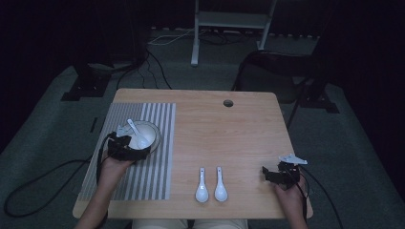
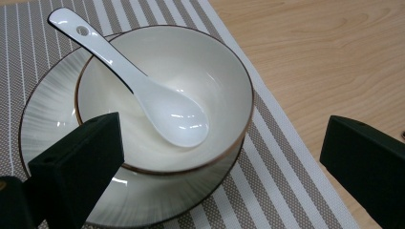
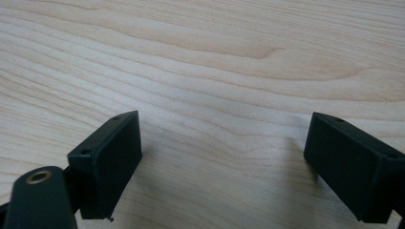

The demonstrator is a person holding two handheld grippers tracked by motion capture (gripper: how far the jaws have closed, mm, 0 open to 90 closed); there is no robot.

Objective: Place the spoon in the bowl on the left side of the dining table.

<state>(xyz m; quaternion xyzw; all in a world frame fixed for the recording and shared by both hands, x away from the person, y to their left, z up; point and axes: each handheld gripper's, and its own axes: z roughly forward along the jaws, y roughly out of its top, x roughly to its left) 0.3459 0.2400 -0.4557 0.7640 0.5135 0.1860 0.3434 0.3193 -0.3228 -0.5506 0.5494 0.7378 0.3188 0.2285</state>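
A glossy white ceramic spoon (image 2: 157, 102) is lying in a round, brown-rimmed white bowl (image 2: 224, 71), which is sitting on a ribbed white plate (image 2: 43, 119) over a woven striped mat (image 2: 286, 167). The spoon's oval scoop is resting at the bowl's bottom, just ahead of the left gripper (image 2: 219, 162) — its handle is slanting up and away over the far rim. The jaws are standing wide apart, holding nothing.

The right gripper (image 3: 222, 162) is also gaping over bare, pale wood-grain table (image 3: 215, 62). In the high view, two more white spoons (image 1: 210, 185) are lying side by side between the grippers — handles pointing away from the person.
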